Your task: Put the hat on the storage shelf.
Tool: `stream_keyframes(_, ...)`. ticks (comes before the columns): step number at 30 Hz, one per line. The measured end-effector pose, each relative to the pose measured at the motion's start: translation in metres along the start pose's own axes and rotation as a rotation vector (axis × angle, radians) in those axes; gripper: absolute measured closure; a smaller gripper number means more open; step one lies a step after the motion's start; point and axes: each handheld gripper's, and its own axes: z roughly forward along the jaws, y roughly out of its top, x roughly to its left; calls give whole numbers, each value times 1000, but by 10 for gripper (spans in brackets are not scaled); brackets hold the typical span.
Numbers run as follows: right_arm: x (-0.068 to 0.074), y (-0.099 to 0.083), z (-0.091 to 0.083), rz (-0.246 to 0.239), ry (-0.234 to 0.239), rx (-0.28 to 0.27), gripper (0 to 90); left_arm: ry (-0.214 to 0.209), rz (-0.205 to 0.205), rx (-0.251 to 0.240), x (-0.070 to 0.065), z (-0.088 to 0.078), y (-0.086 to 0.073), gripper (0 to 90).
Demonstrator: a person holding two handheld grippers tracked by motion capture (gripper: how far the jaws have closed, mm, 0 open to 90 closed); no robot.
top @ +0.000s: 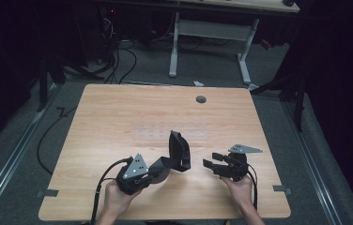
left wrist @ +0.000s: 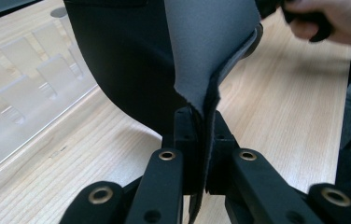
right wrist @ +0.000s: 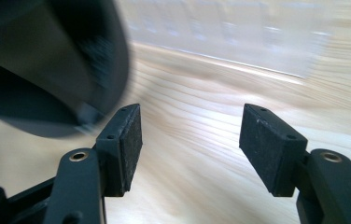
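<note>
A black and grey flexible pad [top: 177, 152], like a curled mouse pad, stands bent upward near the table's front middle. My left gripper [top: 152, 172] is shut on its lower edge; in the left gripper view the grey sheet [left wrist: 211, 51] is pinched between the two jaws [left wrist: 201, 123]. My right gripper [top: 211, 160] hovers just right of the pad, open, with nothing between its fingers [right wrist: 127, 140]. In the right gripper view the pad [right wrist: 52, 65] shows blurred at the upper left, beside the left jaw.
The wooden table [top: 118, 112] has a round grey cable hole [top: 201, 99] near its far edge and a clear plastic sheet [top: 165, 133] lying in the middle. Another desk's legs [top: 245, 61] and cables [top: 118, 61] are on the floor beyond.
</note>
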Motion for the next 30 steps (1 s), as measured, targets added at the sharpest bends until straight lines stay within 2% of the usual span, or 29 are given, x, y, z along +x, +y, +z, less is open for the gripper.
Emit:
stream_keyframes(5,-11,-12,6,-26,-144,11,374,4,-31,-35,5,-6,7,864)
stream_keyframes(7,-14,-15,7,-20,-175,17,370,9,-38,-42,7,-8,9,863)
stream_keyframes(10,-18,-19,8,-51,-254,24,368,14,-49,-56,9,-11,13,863)
stream_keyframes(13,-22,-23,11,-69,-311,44,354,22,-62,-68,12,-13,16,863)
stream_keyframes(15,-23,-25,12,-73,-329,53,346,29,-73,-74,14,-14,19,863)
stream_keyframes(20,-24,-27,15,-81,-366,87,345,36,-71,-82,16,-15,22,863)
stream_keyframes(22,-24,-26,16,-85,-371,105,338,40,-68,-84,17,-16,24,863)
stream_keyframes(30,-25,-26,17,-81,-378,103,336,40,-95,-102,21,-16,33,863)
